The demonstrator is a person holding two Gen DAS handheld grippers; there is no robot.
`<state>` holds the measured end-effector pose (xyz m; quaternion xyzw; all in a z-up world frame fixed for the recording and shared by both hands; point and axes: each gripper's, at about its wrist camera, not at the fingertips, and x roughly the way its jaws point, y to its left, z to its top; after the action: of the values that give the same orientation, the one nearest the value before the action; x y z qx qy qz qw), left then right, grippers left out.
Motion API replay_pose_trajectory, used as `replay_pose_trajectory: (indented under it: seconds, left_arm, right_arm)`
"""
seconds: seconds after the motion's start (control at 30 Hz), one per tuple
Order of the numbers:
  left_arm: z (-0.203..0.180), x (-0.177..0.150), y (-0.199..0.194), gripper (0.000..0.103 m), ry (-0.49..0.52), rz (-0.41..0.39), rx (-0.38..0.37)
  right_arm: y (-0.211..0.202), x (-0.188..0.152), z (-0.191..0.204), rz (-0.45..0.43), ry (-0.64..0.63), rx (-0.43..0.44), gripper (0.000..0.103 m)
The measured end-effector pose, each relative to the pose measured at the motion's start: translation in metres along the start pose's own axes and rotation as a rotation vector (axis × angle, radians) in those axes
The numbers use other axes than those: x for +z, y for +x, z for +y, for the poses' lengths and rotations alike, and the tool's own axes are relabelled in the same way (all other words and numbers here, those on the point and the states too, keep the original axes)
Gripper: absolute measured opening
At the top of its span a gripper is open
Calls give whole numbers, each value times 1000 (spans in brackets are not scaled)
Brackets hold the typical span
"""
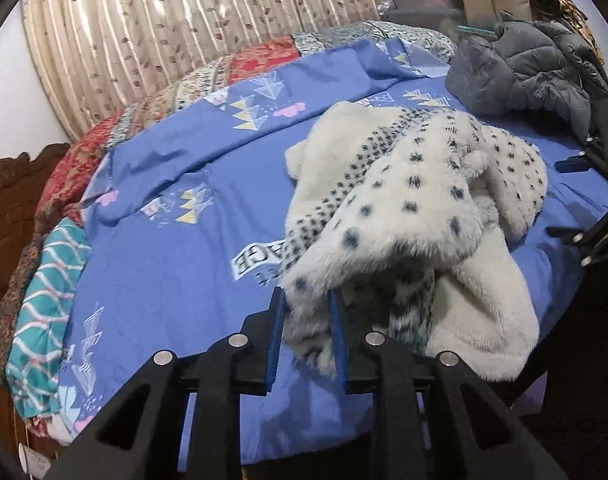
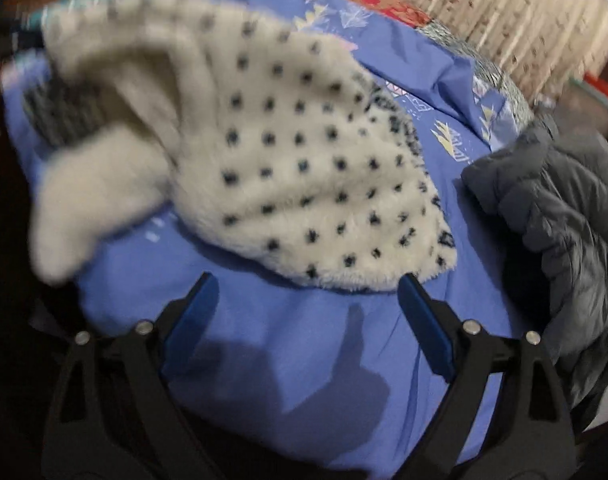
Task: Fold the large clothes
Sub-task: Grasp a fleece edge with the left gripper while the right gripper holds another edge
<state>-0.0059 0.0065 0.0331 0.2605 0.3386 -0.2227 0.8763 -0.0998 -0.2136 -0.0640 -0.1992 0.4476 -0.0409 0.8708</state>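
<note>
A white fleece garment with dark dots [image 1: 415,184] lies crumpled on the blue bed sheet [image 1: 176,248]. Its near edge rises into my left gripper [image 1: 305,296], and the fluffy fabric sits loosely between the blue pads, which stand a little apart. In the blurred right wrist view the same garment [image 2: 296,160] spreads over the sheet [image 2: 304,360]. My right gripper [image 2: 307,280] is wide open just short of the garment's near hem, with only sheet between its fingers. It also shows at the right edge of the left wrist view [image 1: 583,200].
A grey puffer jacket [image 1: 535,68] [image 2: 563,208] is heaped on the bed's right side. A patchwork quilt [image 1: 264,56] and a leaf-pattern curtain [image 1: 164,32] run along the back. A teal striped cloth [image 1: 44,320] and a wooden headboard [image 1: 4,208] are at the left.
</note>
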Motion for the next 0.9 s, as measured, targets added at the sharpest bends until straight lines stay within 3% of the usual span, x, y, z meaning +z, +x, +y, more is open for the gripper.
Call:
replay_pose_trajectory:
  seconds: [0.07, 0.1, 0.13, 0.2, 0.3, 0.43, 0.53, 0.9]
  left_arm:
    - [-1, 8, 14, 45, -1, 4, 0]
    - [-1, 10, 18, 45, -11, 8, -6]
    - [1, 14, 24, 45, -28, 11, -10]
    - [11, 25, 29, 38, -81, 3, -19]
    - [34, 43, 15, 30, -175, -72, -29]
    - [53, 62, -7, 30, -238, -160, -35]
    - [62, 70, -23, 30, -266, -214, -42]
    - [97, 83, -109, 31, -340, -413, -77]
  right_arm:
    - [10, 7, 0, -22, -36, -20, 86]
    - [12, 10, -2, -32, -47, -17, 76]
    - [15, 18, -7, -31, -53, 11, 50]
    - [12, 31, -26, -34, -2, 70, 14]
    - [-25, 50, -56, -141, 111, 128, 12]
    - [-107, 95, -110, -379, 246, 126, 11]
    - [-157, 127, -134, -504, 297, 122, 10]
    - [-319, 224, -150, -810, 242, 77, 7]
